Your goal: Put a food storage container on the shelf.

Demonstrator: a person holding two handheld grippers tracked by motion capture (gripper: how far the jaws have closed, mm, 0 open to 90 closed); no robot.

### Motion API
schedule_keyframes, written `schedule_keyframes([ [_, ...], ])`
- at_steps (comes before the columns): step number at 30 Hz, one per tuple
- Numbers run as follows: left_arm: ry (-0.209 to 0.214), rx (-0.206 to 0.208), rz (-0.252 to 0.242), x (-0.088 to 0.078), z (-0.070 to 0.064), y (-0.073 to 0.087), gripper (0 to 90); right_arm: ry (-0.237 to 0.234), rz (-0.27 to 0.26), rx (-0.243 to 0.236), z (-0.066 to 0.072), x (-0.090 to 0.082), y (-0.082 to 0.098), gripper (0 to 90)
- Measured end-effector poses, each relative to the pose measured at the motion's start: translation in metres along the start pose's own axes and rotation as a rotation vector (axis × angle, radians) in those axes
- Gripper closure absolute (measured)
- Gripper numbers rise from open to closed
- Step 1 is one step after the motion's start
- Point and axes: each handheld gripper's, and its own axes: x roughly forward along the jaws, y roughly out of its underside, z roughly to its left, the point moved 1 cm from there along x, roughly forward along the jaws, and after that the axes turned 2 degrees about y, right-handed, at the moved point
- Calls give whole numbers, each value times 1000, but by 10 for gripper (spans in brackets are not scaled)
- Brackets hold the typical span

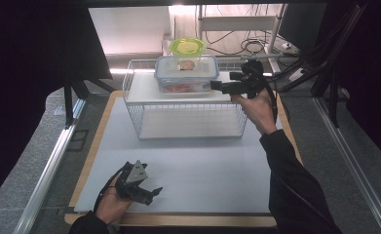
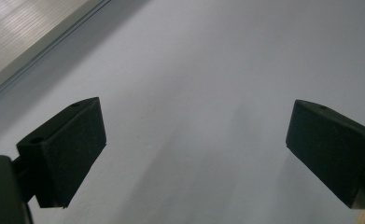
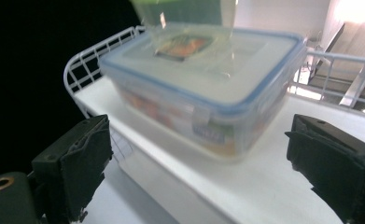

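Right gripper (image 1: 216, 86) held open, empty, level beside container (image 1: 186, 73) short end; left gripper (image 1: 154, 193) open, far off.

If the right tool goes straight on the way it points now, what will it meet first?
Most likely the clear food container with the blue-rimmed lid, standing on the white shelf of the wire rack. It lies directly ahead between the open jaws of the right tool; the exact gap is hard to judge.

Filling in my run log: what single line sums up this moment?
right tongs: open, beside lidded food box on wire shelf | left tongs: open, empty, over white mat
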Motion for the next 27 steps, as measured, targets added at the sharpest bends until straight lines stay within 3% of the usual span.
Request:
schedule_keyframes([
  [3, -3, -1, -1, 0, 0, 0, 45, 5, 0, -31, 5, -9, 19, 54],
  [10, -5, 4, 6, 1, -1, 0, 45, -35, -1, -31, 14, -23, 50, 45],
  [13, -5, 1, 2, 1, -1, 0, 45, -19, 4, -65, 19, -27, 61, 38],
  [27, -4, 8, 4, 2, -1, 0, 45, -4, 32, -96, 23, -24, 108, 3],
])
